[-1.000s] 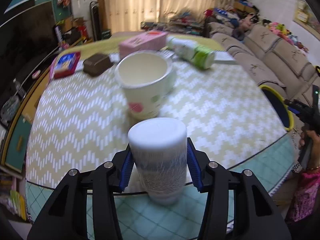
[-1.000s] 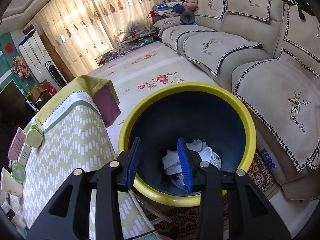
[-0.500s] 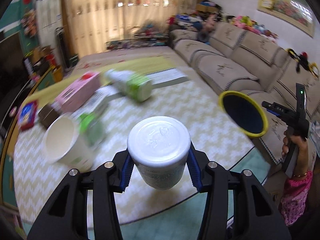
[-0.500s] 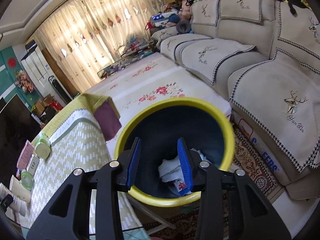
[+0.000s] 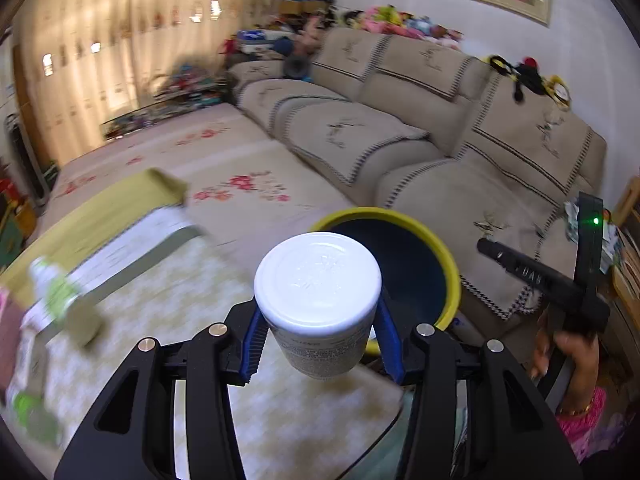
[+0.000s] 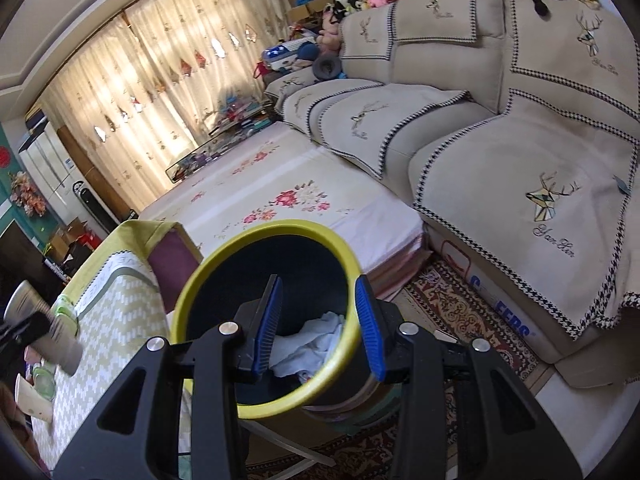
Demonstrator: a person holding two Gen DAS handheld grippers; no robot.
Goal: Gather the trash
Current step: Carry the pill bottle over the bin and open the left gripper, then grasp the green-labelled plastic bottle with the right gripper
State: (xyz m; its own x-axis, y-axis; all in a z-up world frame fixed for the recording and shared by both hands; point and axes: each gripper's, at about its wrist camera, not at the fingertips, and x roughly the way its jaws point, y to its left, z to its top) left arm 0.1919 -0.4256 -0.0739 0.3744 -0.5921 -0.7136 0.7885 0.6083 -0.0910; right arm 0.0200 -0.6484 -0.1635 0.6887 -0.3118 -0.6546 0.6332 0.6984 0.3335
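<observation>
My left gripper [image 5: 318, 342] is shut on a white plastic jar [image 5: 318, 300] with a white lid, held in the air over the table's right edge, just short of the bin. The yellow-rimmed dark bin [image 5: 416, 264] stands beyond the jar. In the right wrist view my right gripper [image 6: 318, 330] is open and empty, hovering over the bin's rim [image 6: 200, 292]. White crumpled trash [image 6: 312, 344] lies inside the bin. The jar and left gripper show blurred at the left edge [image 6: 44, 328].
A table with a green-and-white zigzag cloth [image 5: 168, 320] holds a green-labelled bottle [image 5: 60, 300] and other blurred items. A paper cup [image 6: 32, 398] stands on it. A beige sofa [image 6: 520, 168] runs along the right. A floral mat [image 6: 288, 200] and patterned rug [image 6: 460, 312] cover the floor.
My left gripper has swung right with the jar, from above the table toward the bin. My right gripper has pulled back and tilted, so the bin looks smaller and lower.
</observation>
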